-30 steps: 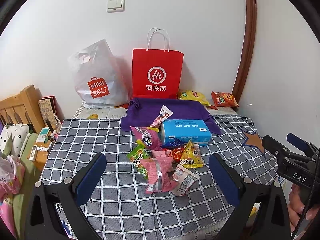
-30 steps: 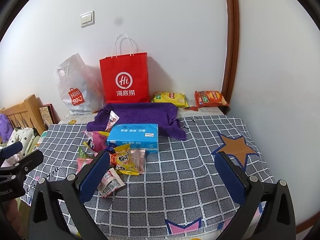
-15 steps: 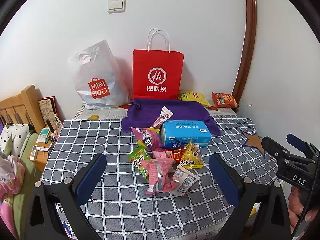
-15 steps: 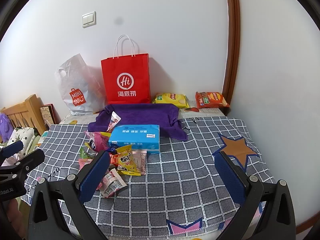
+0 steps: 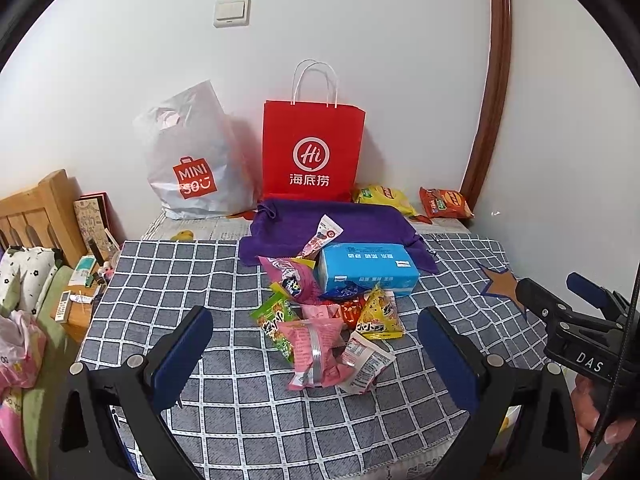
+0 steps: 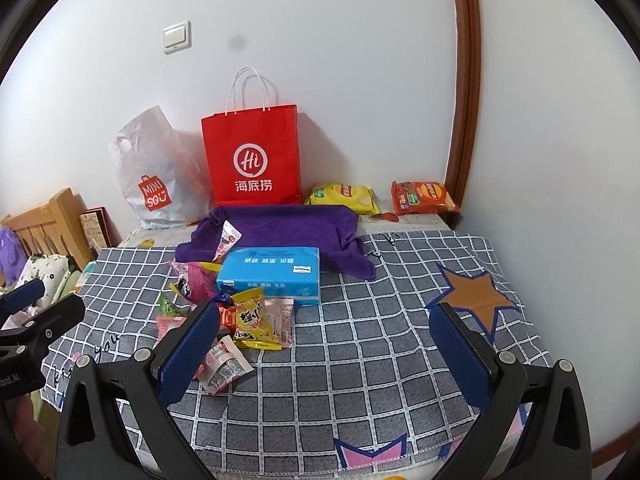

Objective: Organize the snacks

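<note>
A heap of small snack packets lies mid-table: a pink packet [image 5: 314, 344], a yellow triangular one [image 5: 378, 314] [image 6: 254, 320], a green one [image 5: 274, 320] and a white one [image 5: 362, 362]. A blue tissue box [image 5: 366, 266] [image 6: 272, 274] sits just behind them. My left gripper [image 5: 316, 354] is open and empty, hovering just in front of the heap. My right gripper [image 6: 324, 354] is open and empty over bare cloth to the right of the heap.
A red paper bag [image 5: 312, 152] and a white MINISO bag [image 5: 192, 164] stand against the wall. A purple towel [image 5: 332, 222] lies before them. Yellow [image 6: 342, 196] and orange [image 6: 424, 196] chip bags lie at the back right. A wooden bed frame [image 5: 36, 216] is left.
Both grippers have drifted very slightly; the view has shifted a little. Nothing on the table has moved.
</note>
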`<control>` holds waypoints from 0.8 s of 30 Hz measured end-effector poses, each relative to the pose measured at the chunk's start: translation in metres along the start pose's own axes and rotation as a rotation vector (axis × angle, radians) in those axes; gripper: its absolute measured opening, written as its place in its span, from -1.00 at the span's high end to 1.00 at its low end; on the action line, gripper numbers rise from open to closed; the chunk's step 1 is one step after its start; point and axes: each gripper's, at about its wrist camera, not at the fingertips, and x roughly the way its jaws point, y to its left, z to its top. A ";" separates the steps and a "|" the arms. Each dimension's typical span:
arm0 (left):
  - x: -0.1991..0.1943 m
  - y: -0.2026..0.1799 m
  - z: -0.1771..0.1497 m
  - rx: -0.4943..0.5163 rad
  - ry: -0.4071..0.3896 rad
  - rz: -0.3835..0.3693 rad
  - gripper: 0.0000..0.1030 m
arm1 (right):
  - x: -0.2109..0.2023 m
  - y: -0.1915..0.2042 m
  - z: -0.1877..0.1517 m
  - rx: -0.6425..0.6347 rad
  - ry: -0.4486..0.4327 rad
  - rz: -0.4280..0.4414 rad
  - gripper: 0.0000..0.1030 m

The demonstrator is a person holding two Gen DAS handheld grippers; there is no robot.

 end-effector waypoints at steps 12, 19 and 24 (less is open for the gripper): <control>0.022 0.006 -0.006 -0.011 0.039 -0.011 -0.90 | 0.009 0.000 -0.005 0.004 0.005 0.026 -0.99; 0.053 0.022 -0.012 -0.064 0.105 0.010 -0.90 | 0.032 0.001 -0.013 0.003 0.025 0.039 -0.99; 0.079 0.037 -0.016 -0.095 0.157 0.043 -0.88 | 0.054 0.002 -0.017 0.006 0.043 0.045 -0.92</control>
